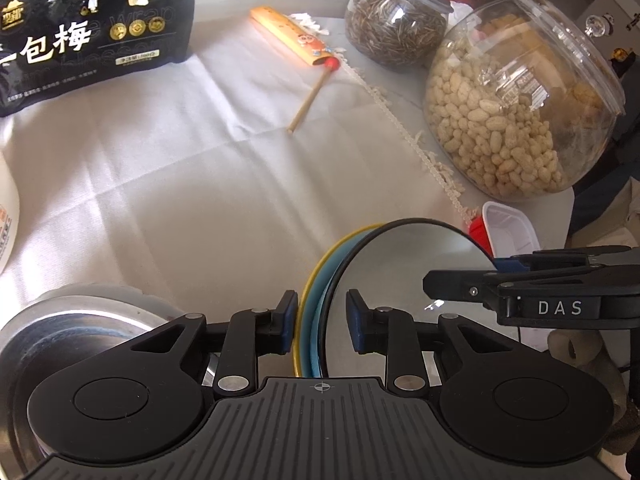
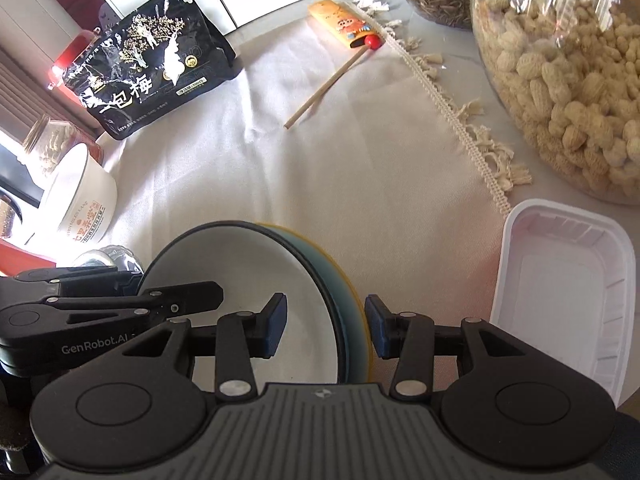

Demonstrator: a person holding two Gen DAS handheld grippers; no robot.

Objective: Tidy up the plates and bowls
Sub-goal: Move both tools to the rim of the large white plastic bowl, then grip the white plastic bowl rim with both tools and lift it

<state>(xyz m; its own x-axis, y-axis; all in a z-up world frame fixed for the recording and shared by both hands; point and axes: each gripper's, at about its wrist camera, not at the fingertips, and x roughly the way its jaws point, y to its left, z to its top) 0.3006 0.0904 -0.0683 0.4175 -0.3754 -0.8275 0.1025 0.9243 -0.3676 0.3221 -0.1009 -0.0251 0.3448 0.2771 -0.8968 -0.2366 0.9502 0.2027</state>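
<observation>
— Three plates (image 1: 316, 300), are they flat on the cloth (image 1: 180, 168)?

— No, they stand on edge as one stack at the near side: a yellow one, a teal one, and a white one with a dark rim. The white face looks right. Their bottom edge is hidden behind the grippers.

— What has hold of them?

— Both grippers. The left gripper (image 1: 322, 316) straddles the rims from the near side, one pad against the yellow plate and the other at the dark rim, pinching the stack. The right gripper (image 2: 326, 324) is clamped on it as well, one pad on the white face and the other against the yellow rim.

— What lies around?

— A metal bowl (image 1: 60, 332) sits just left of the stack. A white tray (image 2: 560, 280) lies to the right, off the cloth. The peanut jar (image 1: 520, 100) stands farther back on the right, and a black bag (image 1: 92, 28) is at the far left.
</observation>
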